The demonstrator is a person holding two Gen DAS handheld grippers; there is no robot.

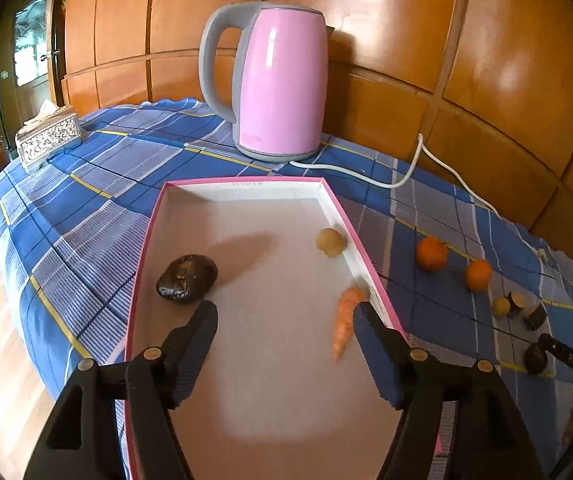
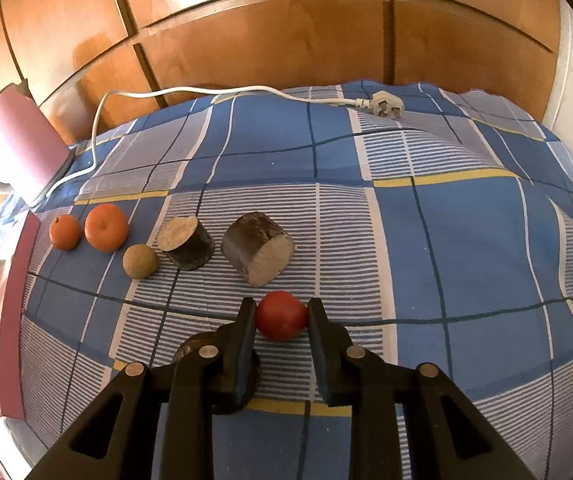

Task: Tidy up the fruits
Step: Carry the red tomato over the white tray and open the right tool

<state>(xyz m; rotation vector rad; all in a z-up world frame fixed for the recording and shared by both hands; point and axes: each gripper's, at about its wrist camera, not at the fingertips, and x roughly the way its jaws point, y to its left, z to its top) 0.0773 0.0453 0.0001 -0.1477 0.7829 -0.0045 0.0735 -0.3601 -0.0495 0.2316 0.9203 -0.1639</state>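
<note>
Right gripper [image 2: 281, 316] sits low over the blue checked cloth [image 2: 466, 240], its pads clamped on a red tomato [image 2: 281, 320] resting on the fabric. Beyond it: two cut dark chunks [image 2: 257, 253], a small tan fruit [image 2: 140, 261], two oranges [image 2: 106, 227] in a loose row. Left gripper [image 1: 286, 316] hangs over the pink-rimmed tray [image 1: 370, 280], jaws apart, nothing between them. Tray contents: dark avocado [image 1: 187, 279] by the left wall, carrot [image 1: 345, 322] and a tan fruit [image 1: 331, 242] along the right wall. Pink kettle [image 1: 282, 80] stands behind the tray.
</note>
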